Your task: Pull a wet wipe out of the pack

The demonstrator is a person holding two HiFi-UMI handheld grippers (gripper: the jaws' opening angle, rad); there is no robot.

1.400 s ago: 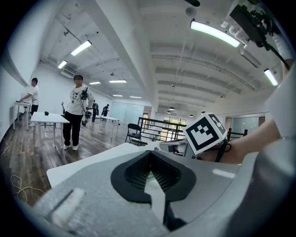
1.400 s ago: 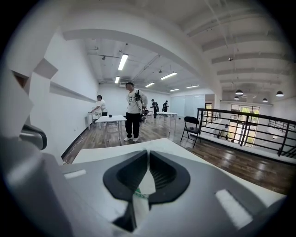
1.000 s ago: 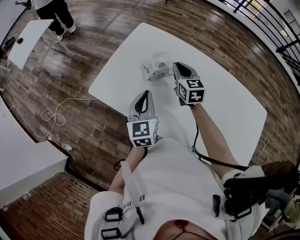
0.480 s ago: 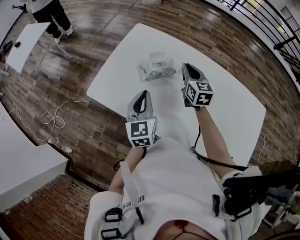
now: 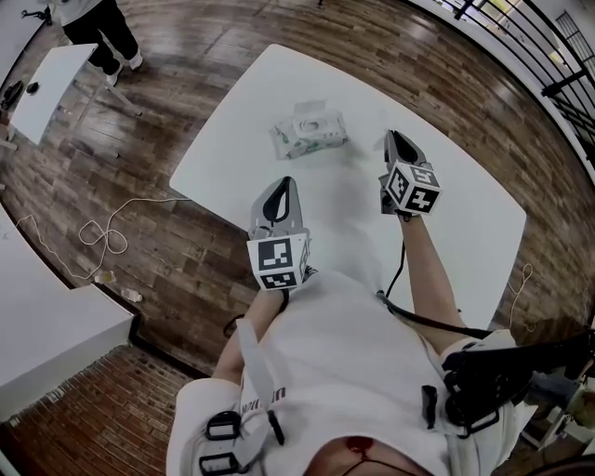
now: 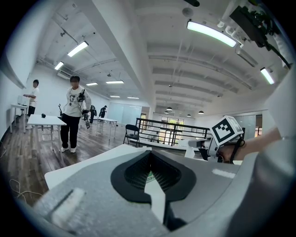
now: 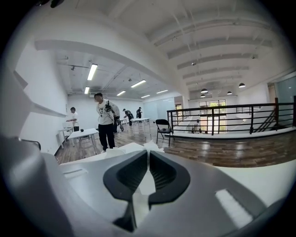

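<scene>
The wet wipe pack lies on the white table towards its far side, with a white piece standing up from its top. My right gripper hovers to the right of the pack, apart from it, shut with nothing between its fingers. In the right gripper view the jaws meet, and the pack's white top shows just beyond them. My left gripper is held near the table's front edge, below the pack, shut and empty. A sliver of the green pack shows through its jaws.
A small white table and a standing person are at the upper left. A cable lies on the wooden floor left of the table. A railing runs along the room's far side.
My right gripper has moved to the right, away from the pack that it was next to. The left gripper has stayed where it was.
</scene>
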